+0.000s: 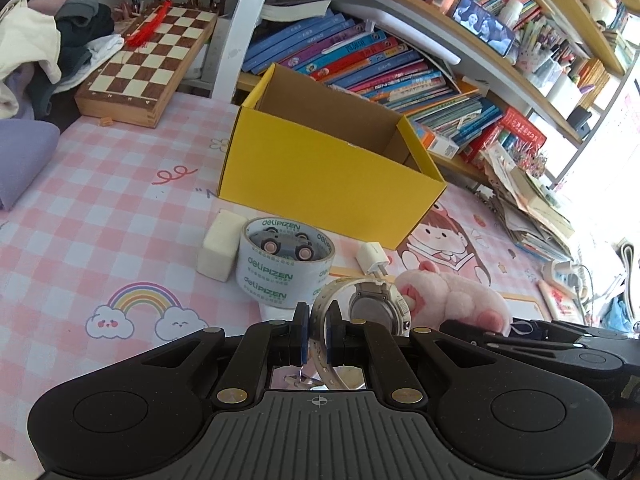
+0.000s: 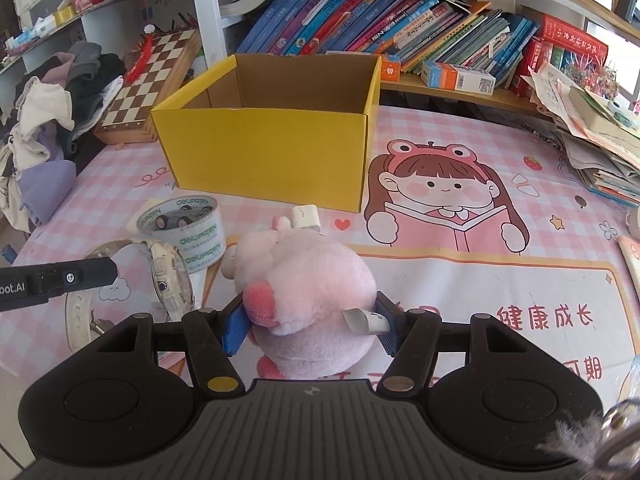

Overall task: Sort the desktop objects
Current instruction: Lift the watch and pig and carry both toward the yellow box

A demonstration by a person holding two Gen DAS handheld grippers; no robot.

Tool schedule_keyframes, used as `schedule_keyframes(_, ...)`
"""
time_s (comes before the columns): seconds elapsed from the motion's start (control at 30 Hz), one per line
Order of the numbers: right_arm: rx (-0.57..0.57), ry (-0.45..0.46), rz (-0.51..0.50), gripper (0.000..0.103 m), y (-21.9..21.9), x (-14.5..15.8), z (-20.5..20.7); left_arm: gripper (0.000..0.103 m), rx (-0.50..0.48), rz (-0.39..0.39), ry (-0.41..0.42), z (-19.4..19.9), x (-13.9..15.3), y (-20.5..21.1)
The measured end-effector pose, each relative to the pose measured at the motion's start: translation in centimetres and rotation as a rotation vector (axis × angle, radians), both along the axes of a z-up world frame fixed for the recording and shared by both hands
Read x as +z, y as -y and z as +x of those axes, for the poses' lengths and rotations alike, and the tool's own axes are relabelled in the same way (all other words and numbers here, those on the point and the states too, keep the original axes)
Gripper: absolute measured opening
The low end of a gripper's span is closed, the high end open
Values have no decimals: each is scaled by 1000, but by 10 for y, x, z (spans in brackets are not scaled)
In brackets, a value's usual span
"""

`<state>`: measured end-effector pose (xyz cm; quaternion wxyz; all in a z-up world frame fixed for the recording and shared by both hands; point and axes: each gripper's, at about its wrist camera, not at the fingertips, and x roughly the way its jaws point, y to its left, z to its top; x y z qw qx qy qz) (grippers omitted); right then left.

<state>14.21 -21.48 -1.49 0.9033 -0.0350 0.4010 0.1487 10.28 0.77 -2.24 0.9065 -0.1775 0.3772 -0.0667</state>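
Plush fur bulges around the right gripper (image 2: 310, 326), whose blue pads squeeze the pink pig toy (image 2: 308, 280) at its middle, just above the mat (image 2: 500, 280). Soft and light, it should carry safely; a grip across the body suits it better than one on a foot or the paper tag. The left gripper (image 1: 318, 336) is pinched tight on the strap of a white wristwatch (image 1: 374, 304), a thin and probably slick band, so the dangling case may swing. Both sit before the open yellow box (image 2: 264, 148), near the tape roll (image 1: 284, 264).

Tape roll (image 1: 285, 266) reads "deli PIZEN".
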Motion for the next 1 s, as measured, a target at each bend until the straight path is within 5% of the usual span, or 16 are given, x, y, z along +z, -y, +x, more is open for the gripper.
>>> schedule_keyframes(1.0, -17, 4, 17, 60, -38, 13, -55, 6, -68, -44, 75, -34, 25, -39)
